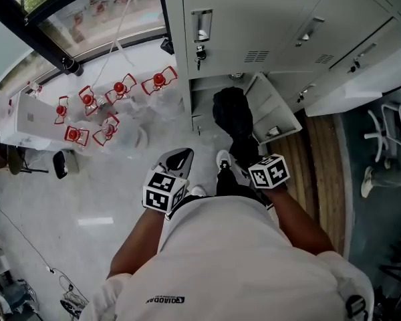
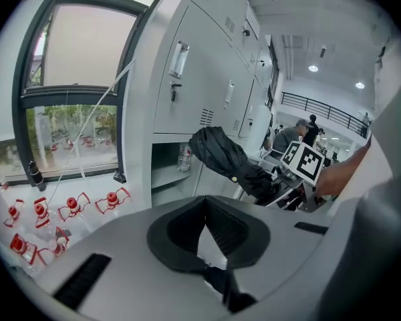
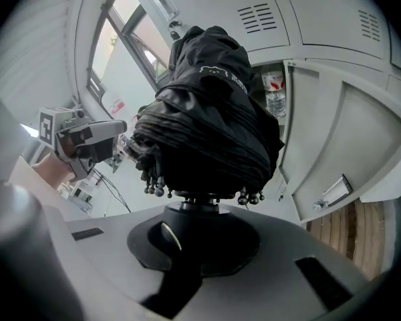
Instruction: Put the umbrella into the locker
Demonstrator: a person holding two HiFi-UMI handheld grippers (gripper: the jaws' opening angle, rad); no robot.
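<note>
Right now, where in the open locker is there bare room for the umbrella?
Bare shelf left of the water bottle in the open compartment. Crowded: the floor under the window, littered with red-capped containers.

Black umbrella (image 3: pixel 207 105) just ahead of the right gripper (image 3: pixel 190 212) and its black fingers (image 3: pixel 150 246). We read the left gripper (image 2: pixel 205 202) as a grey shell with black fingers (image 2: pixel 180 229). Marker cubes (image 1: pixel 164 190): black-and-white squares. Lockers (image 1: pixel 254 19) pale grey. Left of the left fingers: bottles (image 2: pixel 72 204) with red caps, on a glossy white floor (image 1: pixel 120 179). Right of the right fingers: brown wood planks (image 3: pixel 361 226).
</note>
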